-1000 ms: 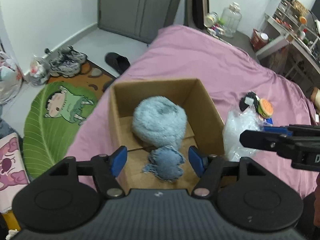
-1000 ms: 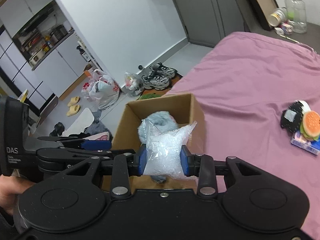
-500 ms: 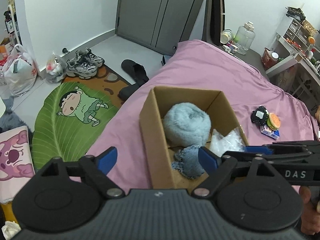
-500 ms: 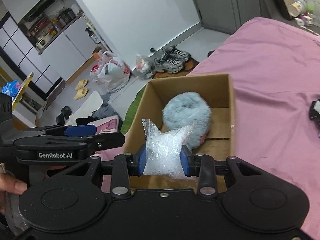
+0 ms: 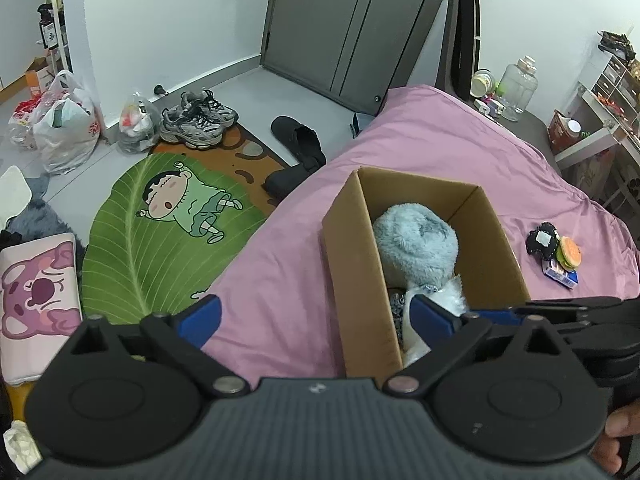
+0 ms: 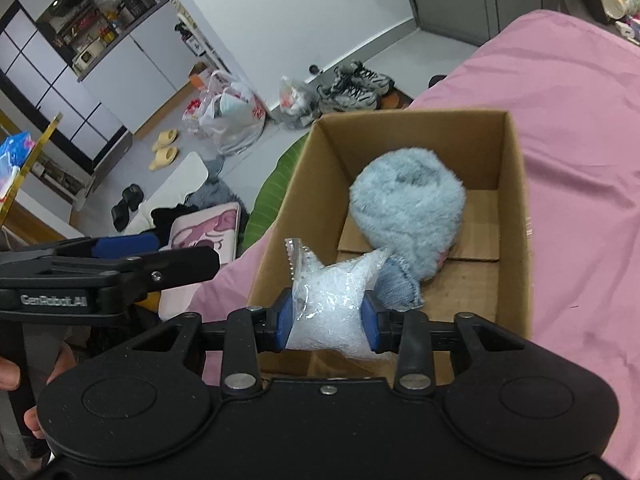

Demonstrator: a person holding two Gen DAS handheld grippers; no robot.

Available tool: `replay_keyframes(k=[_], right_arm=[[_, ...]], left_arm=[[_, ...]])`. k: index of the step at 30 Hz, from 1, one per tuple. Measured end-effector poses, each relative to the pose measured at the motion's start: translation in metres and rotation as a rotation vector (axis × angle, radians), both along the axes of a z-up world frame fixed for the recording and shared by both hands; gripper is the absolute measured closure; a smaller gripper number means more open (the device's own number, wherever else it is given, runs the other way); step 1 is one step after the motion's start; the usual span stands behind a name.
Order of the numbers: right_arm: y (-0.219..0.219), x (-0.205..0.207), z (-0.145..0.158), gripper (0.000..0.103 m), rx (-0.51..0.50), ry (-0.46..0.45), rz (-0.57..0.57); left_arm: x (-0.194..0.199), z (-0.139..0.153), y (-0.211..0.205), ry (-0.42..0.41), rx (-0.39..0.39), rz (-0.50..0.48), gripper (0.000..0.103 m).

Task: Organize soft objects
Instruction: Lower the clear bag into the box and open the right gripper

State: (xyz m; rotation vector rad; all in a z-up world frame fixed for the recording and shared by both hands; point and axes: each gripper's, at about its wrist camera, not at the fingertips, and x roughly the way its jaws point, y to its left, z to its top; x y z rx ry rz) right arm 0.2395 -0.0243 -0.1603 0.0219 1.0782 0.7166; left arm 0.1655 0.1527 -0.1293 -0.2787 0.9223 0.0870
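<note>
Where your left wrist camera looks down, the box wall (image 5: pixel 360 280) hides most of the denim piece (image 5: pixel 396 308), and your right gripper's fingers cover part of the clear bag (image 5: pixel 448 300). Your left gripper (image 5: pixel 316 314) tilts downward, its jaws opening wide with nothing between them. From the right wrist, your right gripper (image 6: pixel 326 320) slants over the cardboard box (image 6: pixel 516 200), pads pressing the clear bag (image 6: pixel 328 304) while its jaws are opening; the fluffy blue toy (image 6: pixel 408 208) lies inside.
</note>
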Motion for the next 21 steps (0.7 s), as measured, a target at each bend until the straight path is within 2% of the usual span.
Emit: replay_keyframes(k=[2,6,11,14,17,21], right_arm=[[0.002,-0.002,-0.001,0.061,-0.015,-0.009,0.003],[-0.004,-0.001,0.006,0.049,0.009,-0.018,-0.004],[-0.025,0.003,0.022,0.045,0.05,-0.035,-0.049],[-0.038,0.003,0.035,0.039,0.076,-0.061,-0.07],[-0.053,0.002,0.047,0.029,0.079,-0.099,-0.091],[-0.073,-0.001,0.057,0.011,0.088,-0.136,-0.124]], left_arm=[[0.0,-0.001,0.001,0.002,0.003,0.005,0.002],[-0.002,-0.001,0.005,0.002,-0.006,0.02,0.0],[-0.001,0.004,0.002,-0.011,-0.013,0.022,0.0],[-0.001,0.012,-0.003,-0.032,0.0,0.027,0.0],[0.002,0.02,-0.011,-0.051,-0.007,0.018,0.0],[0.003,0.031,-0.028,-0.072,0.021,0.006,0.0]])
